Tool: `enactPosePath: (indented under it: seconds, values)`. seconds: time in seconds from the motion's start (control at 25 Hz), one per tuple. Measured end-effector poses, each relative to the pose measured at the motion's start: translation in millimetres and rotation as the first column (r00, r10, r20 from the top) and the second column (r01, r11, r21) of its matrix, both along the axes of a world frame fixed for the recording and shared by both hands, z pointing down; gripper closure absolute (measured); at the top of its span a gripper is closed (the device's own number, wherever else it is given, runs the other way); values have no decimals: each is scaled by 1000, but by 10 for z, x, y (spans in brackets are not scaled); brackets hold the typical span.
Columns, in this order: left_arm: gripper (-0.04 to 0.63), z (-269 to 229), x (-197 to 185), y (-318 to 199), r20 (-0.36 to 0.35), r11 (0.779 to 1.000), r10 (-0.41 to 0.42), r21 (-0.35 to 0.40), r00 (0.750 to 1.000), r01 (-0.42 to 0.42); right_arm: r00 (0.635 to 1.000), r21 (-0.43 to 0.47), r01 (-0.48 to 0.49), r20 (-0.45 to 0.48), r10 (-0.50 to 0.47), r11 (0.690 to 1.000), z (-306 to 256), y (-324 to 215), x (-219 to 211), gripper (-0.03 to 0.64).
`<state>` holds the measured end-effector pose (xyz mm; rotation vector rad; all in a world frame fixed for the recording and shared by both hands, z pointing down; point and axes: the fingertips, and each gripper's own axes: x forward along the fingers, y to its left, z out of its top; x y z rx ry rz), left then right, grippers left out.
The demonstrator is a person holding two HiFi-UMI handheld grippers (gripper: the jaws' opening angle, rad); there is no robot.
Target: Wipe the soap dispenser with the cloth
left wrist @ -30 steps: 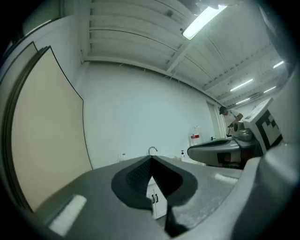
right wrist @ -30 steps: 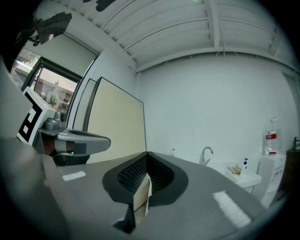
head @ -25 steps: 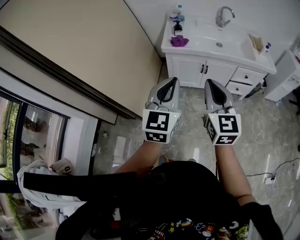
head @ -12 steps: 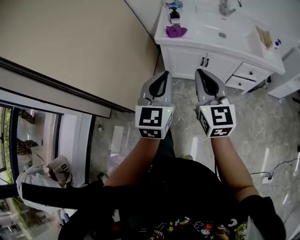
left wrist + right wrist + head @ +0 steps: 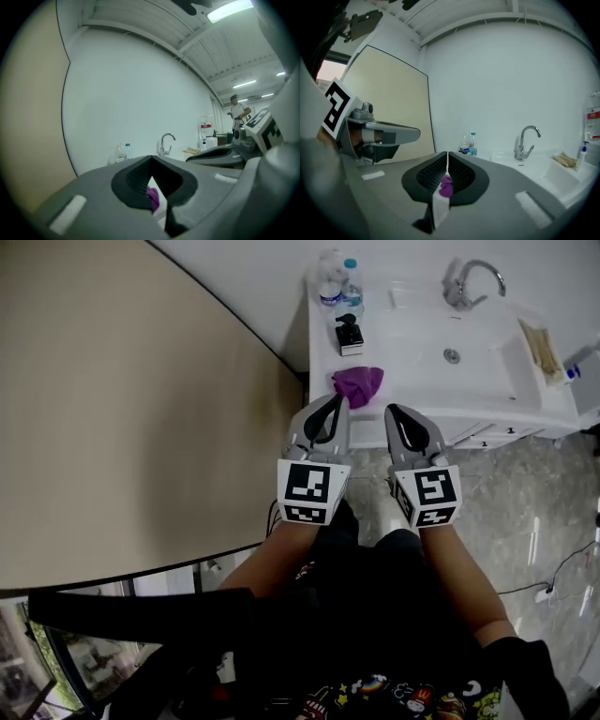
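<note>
The soap dispenser (image 5: 349,334), white with a black pump, stands at the left end of the white vanity top (image 5: 412,381). A crumpled purple cloth (image 5: 358,385) lies just in front of it, near the counter's front edge. My left gripper (image 5: 336,401) is shut and empty, its tip right at the cloth's near side. My right gripper (image 5: 394,411), a little to the right, is also shut and empty. The cloth (image 5: 153,198) shows through the gap under the left gripper (image 5: 151,160), and the cloth (image 5: 446,187) shows likewise under the right gripper (image 5: 447,153). Both gripper views hide the dispenser.
Two water bottles (image 5: 337,282) stand behind the dispenser, against the wall. The basin with its faucet (image 5: 464,282) fills the counter's middle, and a small tray (image 5: 542,338) sits at its right. A beige wall panel (image 5: 122,409) runs along the left. A person (image 5: 238,111) stands far off.
Both grippers have travelled forward together across the floor to the vanity. Their tips now reach its front edge by the purple cloth. Both stayed shut.
</note>
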<state>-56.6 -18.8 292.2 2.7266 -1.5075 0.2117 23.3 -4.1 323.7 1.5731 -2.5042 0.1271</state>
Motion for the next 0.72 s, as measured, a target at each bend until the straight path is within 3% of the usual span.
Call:
enactPosePath:
  seconds: [0.28, 0.48, 0.72]
  values:
    - [595, 455, -31, -765, -34, 991, 29, -127, 999, -33, 1000, -188, 10, -21, -14, 982, 708, -837, -137, 486]
    - [595, 696, -84, -965, -14, 976, -15, -217, 1000, 12, 996, -348, 70, -27, -85, 935, 1272, -1142, -217, 415]
    - [595, 862, -159, -1120, -1, 961, -67, -270, 998, 64, 992, -455, 91, -38, -121, 886, 1694, -1391, -268, 340]
